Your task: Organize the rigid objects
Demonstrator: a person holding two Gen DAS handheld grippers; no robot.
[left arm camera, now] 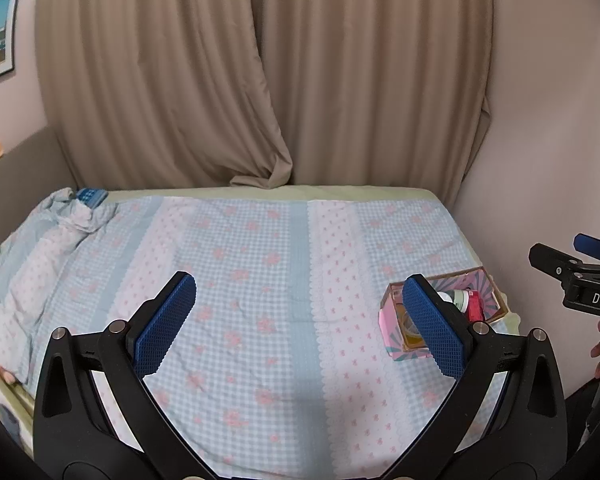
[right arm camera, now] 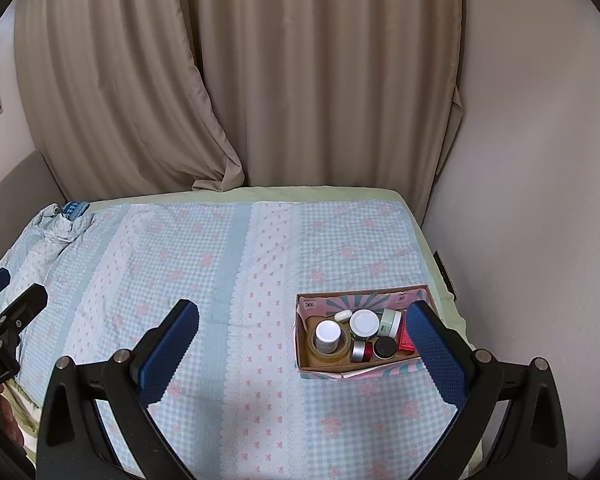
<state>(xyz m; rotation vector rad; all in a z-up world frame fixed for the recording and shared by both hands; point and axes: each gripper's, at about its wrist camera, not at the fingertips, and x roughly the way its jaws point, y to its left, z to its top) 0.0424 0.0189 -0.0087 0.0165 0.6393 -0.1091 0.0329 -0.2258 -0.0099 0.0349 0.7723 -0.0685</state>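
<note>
A cardboard box (right arm camera: 304,332) with a pink and teal pattern sits on the bed at the right. It holds several small items: a white-capped bottle (right arm camera: 327,334) standing inside a tape roll, a white-lidded jar (right arm camera: 364,322), a pale green jar (right arm camera: 391,322), a silver and red jar (right arm camera: 360,351), a black lid (right arm camera: 385,347), a red box (right arm camera: 406,340) and a small white case (right arm camera: 343,315). In the left wrist view the box (left arm camera: 496,300) is partly hidden behind my finger. My left gripper (left arm camera: 300,320) is open and empty above the bedspread. My right gripper (right arm camera: 302,350) is open and empty, its right finger by the box.
The bed has a blue gingham bedspread (right arm camera: 220,280) with pink flowers. A bunched-up fold and a blue patterned object (right arm camera: 75,209) lie at the far left corner. Beige curtains (right arm camera: 260,80) hang behind the bed, a wall stands at the right (right arm camera: 540,200).
</note>
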